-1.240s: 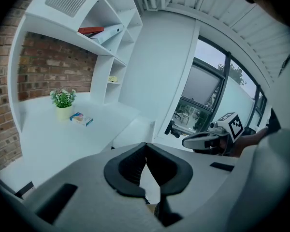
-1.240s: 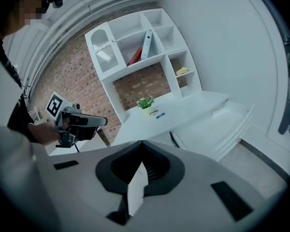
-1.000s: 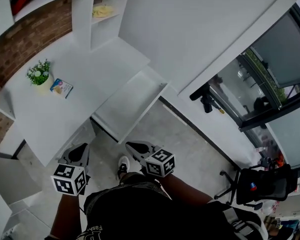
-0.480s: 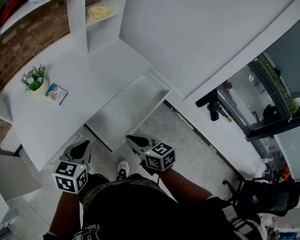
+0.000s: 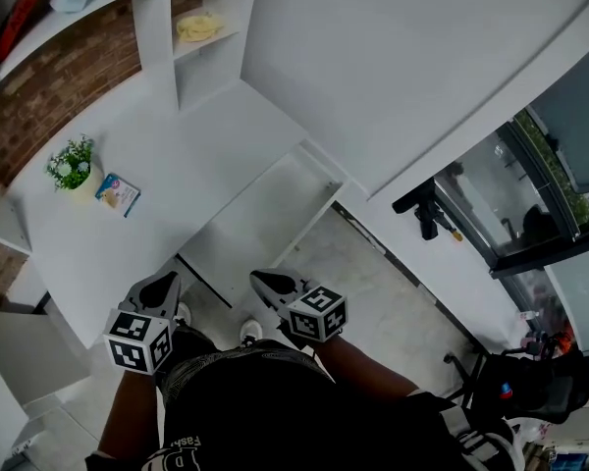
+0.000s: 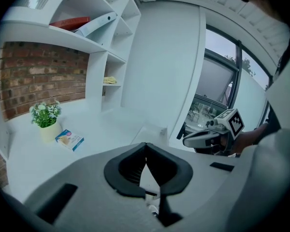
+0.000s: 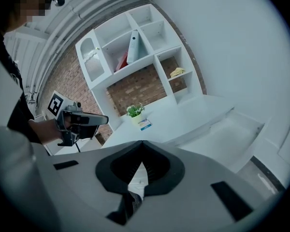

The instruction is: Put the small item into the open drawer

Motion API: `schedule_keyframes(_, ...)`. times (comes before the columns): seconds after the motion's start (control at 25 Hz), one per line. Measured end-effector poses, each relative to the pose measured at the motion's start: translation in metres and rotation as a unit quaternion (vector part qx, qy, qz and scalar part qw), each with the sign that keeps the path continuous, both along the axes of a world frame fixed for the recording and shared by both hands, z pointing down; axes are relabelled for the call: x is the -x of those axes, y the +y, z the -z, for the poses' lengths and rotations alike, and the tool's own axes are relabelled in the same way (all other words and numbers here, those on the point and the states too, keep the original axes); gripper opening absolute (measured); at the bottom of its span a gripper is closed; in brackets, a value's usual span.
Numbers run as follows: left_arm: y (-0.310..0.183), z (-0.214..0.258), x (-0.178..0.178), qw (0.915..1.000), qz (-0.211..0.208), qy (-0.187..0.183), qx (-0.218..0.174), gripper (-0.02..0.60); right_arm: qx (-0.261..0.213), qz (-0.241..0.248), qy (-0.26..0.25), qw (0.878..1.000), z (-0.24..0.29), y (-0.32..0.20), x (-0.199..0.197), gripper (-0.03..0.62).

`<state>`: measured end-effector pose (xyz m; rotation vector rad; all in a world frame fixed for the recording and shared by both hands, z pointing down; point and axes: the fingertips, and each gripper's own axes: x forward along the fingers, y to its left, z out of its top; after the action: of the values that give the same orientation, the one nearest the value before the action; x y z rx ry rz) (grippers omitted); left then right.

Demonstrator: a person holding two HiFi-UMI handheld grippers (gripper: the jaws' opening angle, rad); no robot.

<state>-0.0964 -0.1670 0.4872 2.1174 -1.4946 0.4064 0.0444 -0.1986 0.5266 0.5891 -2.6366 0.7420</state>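
Two handheld tongs are held low before a white bench (image 5: 191, 135): the left tongs (image 6: 145, 145) are closed tip to tip with nothing between them, and the right tongs (image 7: 142, 143) are likewise pressed together and empty. The small item, a blue-and-white packet (image 5: 119, 194), is seen lying flat on the bench well ahead of the left tongs and off to their left, just beside a potted plant (image 5: 72, 165). The open drawer (image 5: 260, 224) is seen drawn out from the bench edge just ahead of both tongs, well apart from the packet.
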Motion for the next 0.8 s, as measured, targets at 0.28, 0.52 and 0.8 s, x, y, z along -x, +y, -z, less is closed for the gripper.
schedule_keyframes(0.28,-0.04,0.002,0.028,0.9979,-0.063,-0.012,-0.002,0.017,-0.005,-0.069,0.001,0.998,0.009,-0.038,0.026,0.005)
schedule_keyframes(0.52,-0.071,-0.004,0.077,0.9958,-0.089,-0.018,-0.004,0.017,-0.009,-0.098,0.013,0.995,0.008,-0.051,0.056,0.005)
schedule_keyframes(0.8,-0.111,-0.027,0.155,0.99,-0.1,-0.1,-0.001,0.018,-0.005,-0.126,0.032,0.992,-0.003,-0.054,0.083,0.005)
